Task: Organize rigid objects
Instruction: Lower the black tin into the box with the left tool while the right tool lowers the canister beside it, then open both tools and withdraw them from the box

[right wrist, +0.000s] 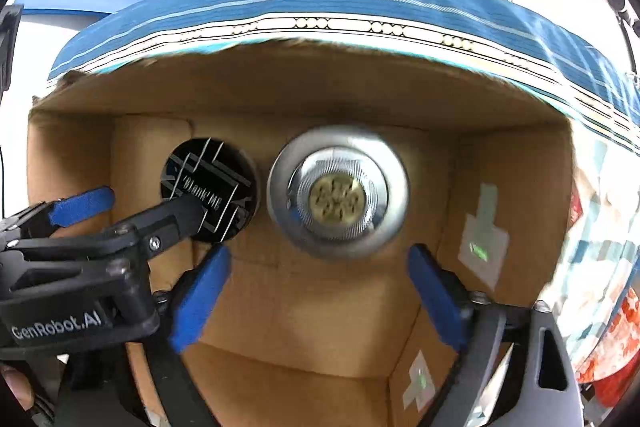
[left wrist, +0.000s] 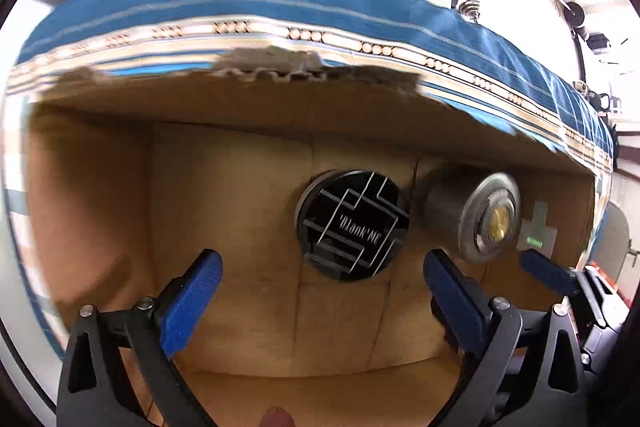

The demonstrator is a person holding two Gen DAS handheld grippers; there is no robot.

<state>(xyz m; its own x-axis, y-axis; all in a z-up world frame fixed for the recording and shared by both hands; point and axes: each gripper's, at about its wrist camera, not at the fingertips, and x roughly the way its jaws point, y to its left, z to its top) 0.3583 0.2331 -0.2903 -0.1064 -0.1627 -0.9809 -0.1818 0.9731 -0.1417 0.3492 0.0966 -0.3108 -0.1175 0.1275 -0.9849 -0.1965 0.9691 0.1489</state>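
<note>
both grippers hang over an open cardboard box (left wrist: 240,99). the left gripper (left wrist: 320,291) has its jaws spread wide with nothing between them; the black round tin (left wrist: 352,225) sits on the box floor just ahead. the right gripper (right wrist: 320,291) is also wide and empty, the silver canister (right wrist: 338,193) standing just ahead of its jaws, beside the tin.

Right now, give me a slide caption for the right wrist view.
Open right tongs above a silver-capped container beside a black-lidded jar in a cardboard box.
</note>
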